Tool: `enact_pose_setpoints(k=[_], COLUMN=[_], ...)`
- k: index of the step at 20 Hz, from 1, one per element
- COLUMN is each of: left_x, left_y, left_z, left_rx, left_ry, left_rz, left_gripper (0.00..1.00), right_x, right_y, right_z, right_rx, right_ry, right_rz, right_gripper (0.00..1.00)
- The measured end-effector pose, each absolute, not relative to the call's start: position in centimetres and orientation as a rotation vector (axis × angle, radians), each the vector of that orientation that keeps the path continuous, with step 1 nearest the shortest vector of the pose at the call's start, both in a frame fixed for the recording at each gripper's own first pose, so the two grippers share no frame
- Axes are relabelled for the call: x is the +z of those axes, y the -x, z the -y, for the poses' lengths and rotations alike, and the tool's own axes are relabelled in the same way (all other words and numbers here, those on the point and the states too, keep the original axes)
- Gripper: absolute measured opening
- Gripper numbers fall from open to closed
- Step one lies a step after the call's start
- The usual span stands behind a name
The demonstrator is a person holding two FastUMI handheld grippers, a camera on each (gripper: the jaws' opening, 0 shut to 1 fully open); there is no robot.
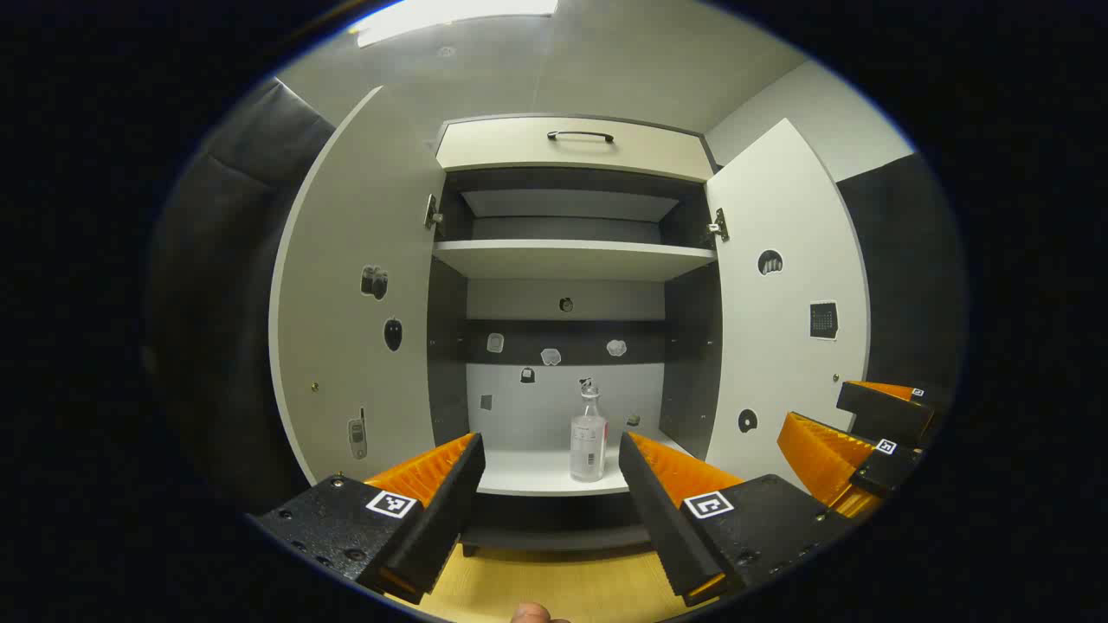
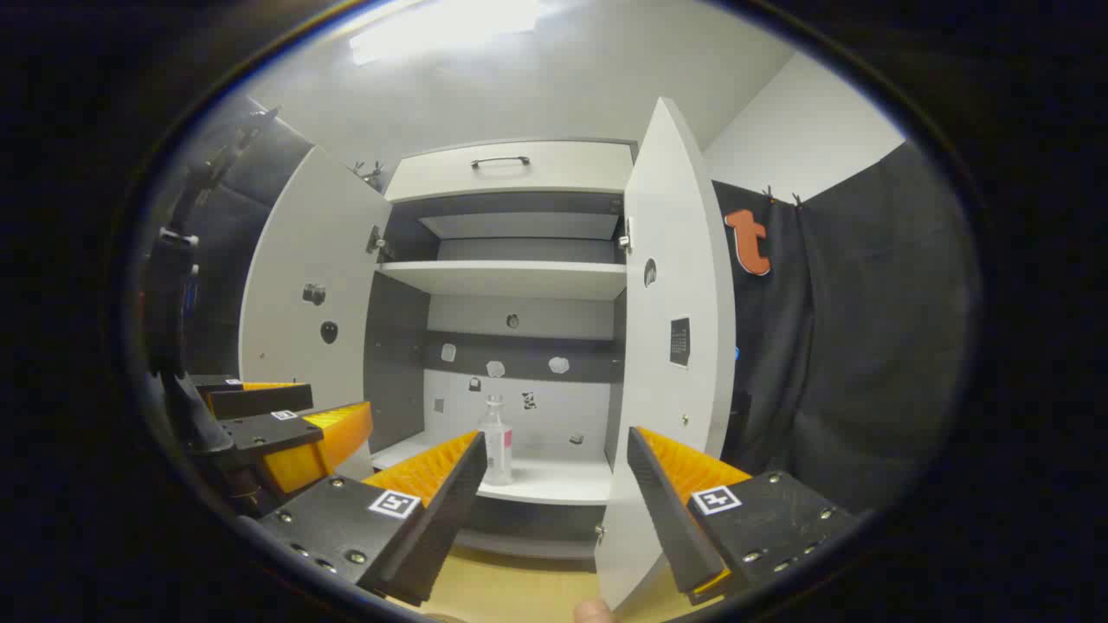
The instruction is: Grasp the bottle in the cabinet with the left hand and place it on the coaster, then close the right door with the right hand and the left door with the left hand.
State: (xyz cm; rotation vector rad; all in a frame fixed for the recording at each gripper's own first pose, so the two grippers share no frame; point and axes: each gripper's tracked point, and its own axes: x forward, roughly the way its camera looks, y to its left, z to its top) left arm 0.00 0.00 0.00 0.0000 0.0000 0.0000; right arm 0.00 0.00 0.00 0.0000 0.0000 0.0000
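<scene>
Facing open cabinet (image 1: pixel 571 251), left gripper (image 1: pixel 551 484) jaws spread before bottle (image 1: pixel 588 441).

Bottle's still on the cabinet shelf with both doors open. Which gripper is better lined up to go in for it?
Left. In the left gripper view the bottle stands upright between the open left gripper fingers, straight ahead. In the right gripper view the right gripper faces the right door's edge, with the bottle off to its left.

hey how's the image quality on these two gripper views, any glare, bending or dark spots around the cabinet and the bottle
Left gripper view: ceiling light blown out, cabinet doors bowed by fisheye, bottle sharp, lower shelf evenly lit. Right gripper view: same ceiling glare, right door strongly curved, upper recess shadowed, bottle slightly soft.
</scene>
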Motion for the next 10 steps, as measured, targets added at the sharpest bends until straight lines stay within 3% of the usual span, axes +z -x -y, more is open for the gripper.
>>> enact_pose_setpoints(k=[10], left_x=[-0.28], left_y=[-0.76], left_z=[0.58], left_rx=[-0.012], left_ry=[0.011], left_rz=[0.0], left_gripper=[0.96], right_x=[-0.05], right_y=[-0.02], right_z=[0.85], right_rx=[-0.025], right_ry=[0.02], right_rz=[-0.002], right_gripper=[0.98])
